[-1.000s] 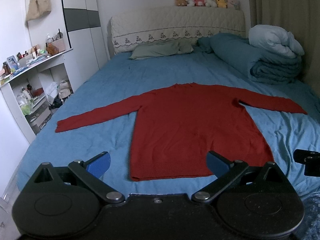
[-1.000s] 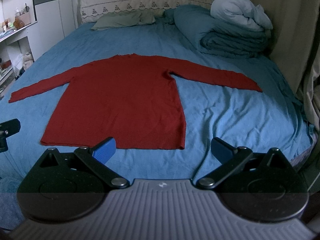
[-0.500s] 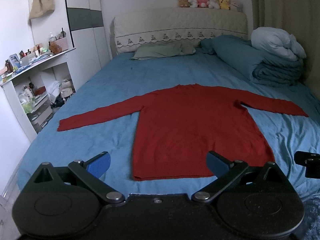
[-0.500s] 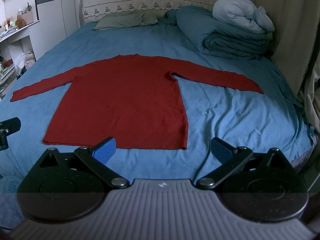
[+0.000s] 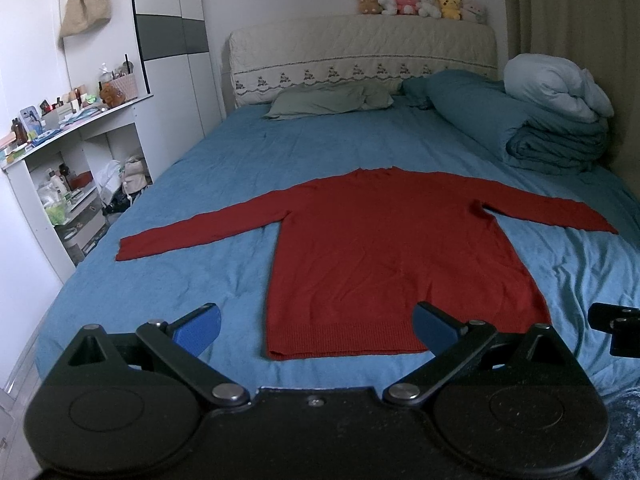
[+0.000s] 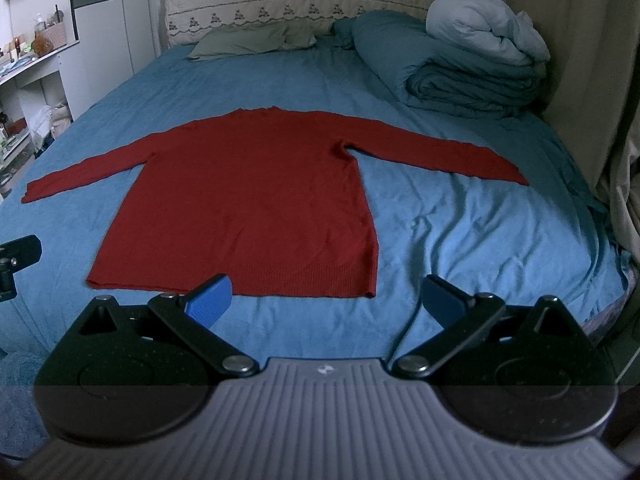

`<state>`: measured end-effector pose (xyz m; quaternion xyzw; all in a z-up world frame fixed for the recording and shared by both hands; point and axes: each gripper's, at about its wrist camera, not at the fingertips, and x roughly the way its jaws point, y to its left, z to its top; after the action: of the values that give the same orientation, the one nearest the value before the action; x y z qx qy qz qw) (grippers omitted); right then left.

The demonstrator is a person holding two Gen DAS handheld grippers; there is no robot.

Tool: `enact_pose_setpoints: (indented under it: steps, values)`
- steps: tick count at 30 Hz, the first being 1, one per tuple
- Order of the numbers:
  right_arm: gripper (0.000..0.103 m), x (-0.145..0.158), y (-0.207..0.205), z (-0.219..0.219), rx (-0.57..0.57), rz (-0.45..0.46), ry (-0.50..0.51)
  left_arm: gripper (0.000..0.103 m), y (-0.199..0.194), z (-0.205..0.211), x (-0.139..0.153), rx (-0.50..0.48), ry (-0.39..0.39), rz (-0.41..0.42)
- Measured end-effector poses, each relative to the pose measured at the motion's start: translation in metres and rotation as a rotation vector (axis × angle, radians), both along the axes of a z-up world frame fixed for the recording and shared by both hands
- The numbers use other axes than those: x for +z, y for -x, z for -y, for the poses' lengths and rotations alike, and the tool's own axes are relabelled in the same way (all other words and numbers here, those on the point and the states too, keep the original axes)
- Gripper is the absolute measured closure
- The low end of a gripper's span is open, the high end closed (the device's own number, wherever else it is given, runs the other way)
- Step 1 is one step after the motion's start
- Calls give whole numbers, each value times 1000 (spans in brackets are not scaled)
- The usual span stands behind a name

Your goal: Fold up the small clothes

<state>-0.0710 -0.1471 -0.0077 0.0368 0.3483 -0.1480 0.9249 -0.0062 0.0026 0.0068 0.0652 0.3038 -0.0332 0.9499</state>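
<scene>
Left wrist: sweater [image 5: 392, 252] flat, hem nearest; left tool [image 5: 316, 330], right tool [image 6: 326, 296] both agape

No readable text, label, brand or number is found in either view. A small pale emblem [image 6: 321, 369] is seen on the grey ribbed housing of the right hand-held gripper [image 6: 324, 296], at 6 o'clock in the right wrist view, but no letters can be made out in it. Packages on the shelf [image 5: 80, 120] at 9 o'clock are too small to be read.
</scene>
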Motion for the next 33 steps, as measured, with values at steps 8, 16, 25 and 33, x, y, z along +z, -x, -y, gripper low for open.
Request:
enact_pose_setpoints:
  steps: [8, 16, 25, 33]
  values:
    - [0, 1, 0, 0, 1, 0, -1, 0, 0, 0, 0, 1, 0, 0]
    - [0, 1, 0, 0, 1, 0, -3, 0, -1, 0, 0, 0, -1, -1]
    - [0, 4, 0, -6, 13, 4, -7, 0, 2, -4, 5, 10, 2, 1]
    - [0, 20, -4, 14, -9, 25, -46, 0, -17, 23, 25, -67, -14, 28]
